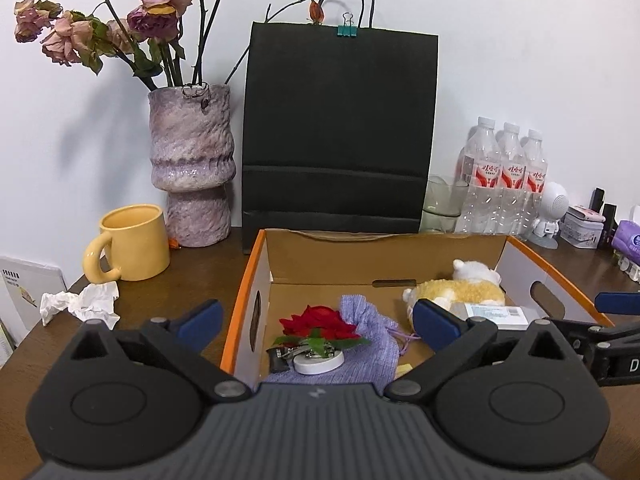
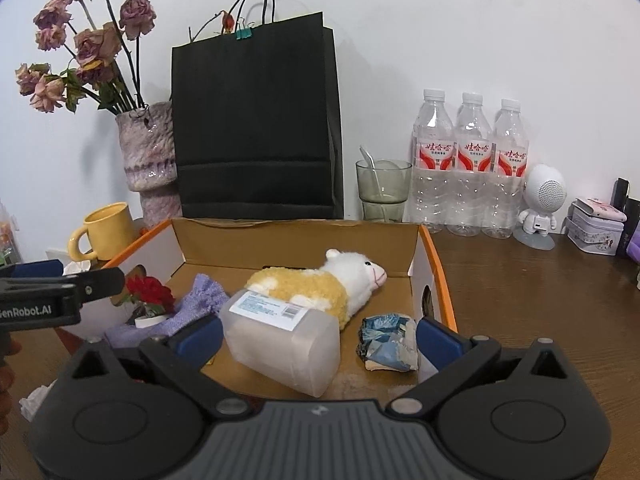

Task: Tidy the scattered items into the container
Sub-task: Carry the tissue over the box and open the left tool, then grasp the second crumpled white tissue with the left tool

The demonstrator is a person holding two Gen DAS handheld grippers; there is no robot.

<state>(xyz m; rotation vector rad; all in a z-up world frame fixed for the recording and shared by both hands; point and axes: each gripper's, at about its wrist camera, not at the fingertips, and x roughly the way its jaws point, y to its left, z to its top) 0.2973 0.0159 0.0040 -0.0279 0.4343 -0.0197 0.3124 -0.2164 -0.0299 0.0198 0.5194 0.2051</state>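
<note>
Both grippers hung over the near edge of the cardboard box (image 1: 400, 256), which sat against the black paper bag (image 1: 340, 128), presumably parked there as the collecting point. The left gripper (image 1: 316, 322) had its jaws spread wide and held nothing; straight ahead of it and a little below, inside the box, lay a red flower clip (image 1: 320, 328) on a lilac knitted pouch (image 1: 368, 320), the pouch apparently serving as a soft bed. The right gripper (image 2: 318, 338) was likewise wide open and empty; between its fingers and just beyond them lay a frosted plastic container (image 2: 284, 344) on its side, a plush sheep (image 2: 320, 284) touching its far edge, and a crumpled blue wrapper (image 2: 388, 344) close inside the right finger. All these looked already stowed. What seemed left out was a crumpled white tissue (image 1: 80, 304) on the table (image 1: 172, 292), outside the box, ahead and to the left of the left gripper, near the yellow mug (image 1: 132, 244). I judged that the left gripper's likeliest next target.
</note>
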